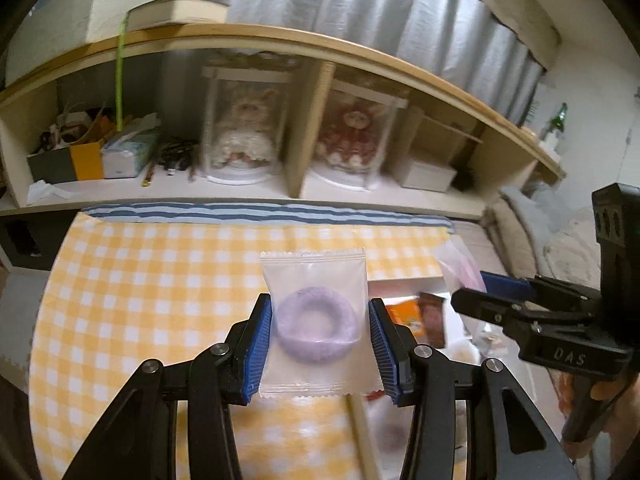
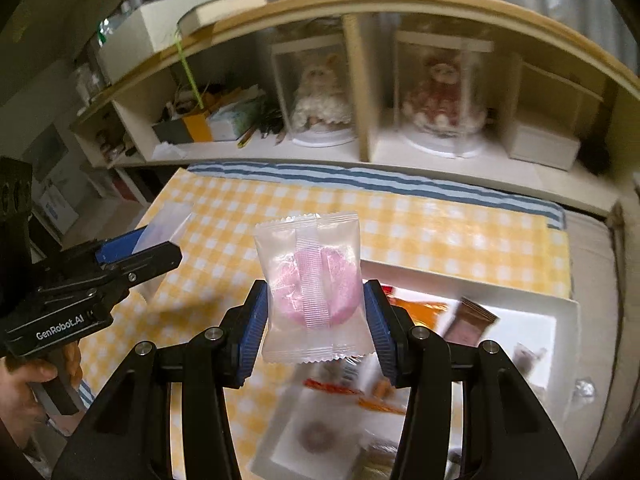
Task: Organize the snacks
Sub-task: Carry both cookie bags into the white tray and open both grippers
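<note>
While both packets hang above the desk (image 1: 140, 280), we carry one in each gripper.
Our left gripper (image 1: 320, 344) fingers clamp the purple donut packet (image 1: 316, 320); right gripper (image 2: 316, 332) fingers clamp the pink donut packet (image 2: 314, 284), nearer the white tray (image 2: 564, 320) below-right.

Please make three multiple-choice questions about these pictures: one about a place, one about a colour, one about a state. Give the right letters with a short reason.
1. Where do the two dolls in clear cases stand?
A. on the checked cloth
B. in the shelf compartments
C. in the white tray

2. What colour is the ring snack in the left gripper?
A. purple
B. green
C. orange

3. How are the right gripper's jaws?
A. wide open, empty
B. shut on a packet
C. out of view

Answers:
1 B: both dolls stand in the shelf.
2 A: the ring snack in the left gripper is purple.
3 B: the right gripper pinches the pink snack packet.
</note>
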Motion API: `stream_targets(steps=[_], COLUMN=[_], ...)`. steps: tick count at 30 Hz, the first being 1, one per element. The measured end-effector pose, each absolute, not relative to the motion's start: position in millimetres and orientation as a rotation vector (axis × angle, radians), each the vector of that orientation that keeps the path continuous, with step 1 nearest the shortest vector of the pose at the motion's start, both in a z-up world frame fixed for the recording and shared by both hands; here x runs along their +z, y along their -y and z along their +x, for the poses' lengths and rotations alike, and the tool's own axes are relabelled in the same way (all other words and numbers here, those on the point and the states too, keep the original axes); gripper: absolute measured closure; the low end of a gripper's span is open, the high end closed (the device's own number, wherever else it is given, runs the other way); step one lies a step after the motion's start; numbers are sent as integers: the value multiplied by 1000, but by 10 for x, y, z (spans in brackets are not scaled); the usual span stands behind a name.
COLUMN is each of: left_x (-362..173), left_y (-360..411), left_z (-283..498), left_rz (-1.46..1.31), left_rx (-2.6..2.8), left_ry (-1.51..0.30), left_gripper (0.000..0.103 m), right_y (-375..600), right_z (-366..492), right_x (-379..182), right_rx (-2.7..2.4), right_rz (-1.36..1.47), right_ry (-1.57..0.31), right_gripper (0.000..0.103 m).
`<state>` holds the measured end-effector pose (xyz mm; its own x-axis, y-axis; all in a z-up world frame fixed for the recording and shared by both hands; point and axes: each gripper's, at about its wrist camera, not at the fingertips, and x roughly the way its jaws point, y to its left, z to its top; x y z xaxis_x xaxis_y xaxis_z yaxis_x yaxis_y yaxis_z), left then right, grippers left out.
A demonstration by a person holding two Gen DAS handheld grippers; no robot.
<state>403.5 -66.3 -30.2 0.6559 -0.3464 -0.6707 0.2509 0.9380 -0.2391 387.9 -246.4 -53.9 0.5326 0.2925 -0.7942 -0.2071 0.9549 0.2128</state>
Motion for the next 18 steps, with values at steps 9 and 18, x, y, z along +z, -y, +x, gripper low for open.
stream_targets(steps=[9,18], left_x=[-388,-714], left_y=[1120,1703], left_z=[4062,4318], left_rz=[-132,-115], left_rx=[-415,-514], left_ry=[-818,-898], left_gripper=[57,57], right_y=[3129,3703], right_z=[3716,3716], right_x=[-609,-1000], right_rx=[198,96], right_rz=[194,336], right_ry=[-966,-1010], right_gripper=[54,54])
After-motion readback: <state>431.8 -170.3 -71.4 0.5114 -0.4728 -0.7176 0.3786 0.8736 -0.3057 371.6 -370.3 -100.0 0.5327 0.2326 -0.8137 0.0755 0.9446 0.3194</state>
